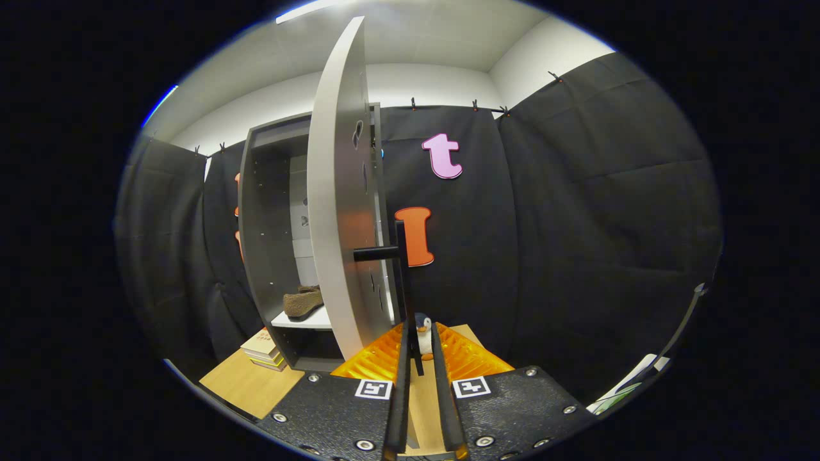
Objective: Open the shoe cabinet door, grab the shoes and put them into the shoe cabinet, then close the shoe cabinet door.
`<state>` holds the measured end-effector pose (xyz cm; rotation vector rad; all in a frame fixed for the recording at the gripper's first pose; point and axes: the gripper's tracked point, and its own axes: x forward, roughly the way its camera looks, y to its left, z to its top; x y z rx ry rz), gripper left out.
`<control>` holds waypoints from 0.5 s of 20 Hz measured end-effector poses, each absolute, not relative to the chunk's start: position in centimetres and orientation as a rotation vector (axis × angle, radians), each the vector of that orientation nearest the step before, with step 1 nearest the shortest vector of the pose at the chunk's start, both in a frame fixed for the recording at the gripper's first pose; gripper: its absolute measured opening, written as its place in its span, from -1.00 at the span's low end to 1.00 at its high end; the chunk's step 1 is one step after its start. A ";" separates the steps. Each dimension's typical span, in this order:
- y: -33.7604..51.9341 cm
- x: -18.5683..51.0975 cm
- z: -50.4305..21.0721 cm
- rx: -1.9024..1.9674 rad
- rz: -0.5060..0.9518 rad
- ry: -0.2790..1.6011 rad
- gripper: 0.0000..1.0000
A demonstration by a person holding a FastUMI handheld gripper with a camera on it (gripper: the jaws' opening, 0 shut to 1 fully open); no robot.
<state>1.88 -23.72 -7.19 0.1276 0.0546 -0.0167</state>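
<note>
The grey shoe cabinet [269,211] stands ahead to the left, its door [339,211] swung out and seen nearly edge-on. A brown shoe [303,302] lies on the white shelf [314,320] inside. The door's black handle bar [402,282] hangs down from a short post. Its lower end sits between my gripper's [421,333] fingertips. The fingers stand a narrow gap apart. The bar lies against the left finger [398,384], and a gap shows between the bar and the right finger [446,384].
A small penguin toy [423,328] stands on the wooden surface [250,384] just beyond the fingertips. A stack of books [262,349] lies by the cabinet's left foot. Some papers [631,384] lie at the far right.
</note>
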 end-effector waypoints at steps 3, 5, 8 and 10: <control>-23.6 1.6 -7.7 0.172 0.010 0.074 -0.58; -23.7 0.9 -8.2 0.176 0.016 0.081 -0.53; -24.2 -0.3 -8.0 0.140 -0.009 0.077 -0.52; -23.6 -1.1 -7.2 0.150 -0.014 0.068 -0.52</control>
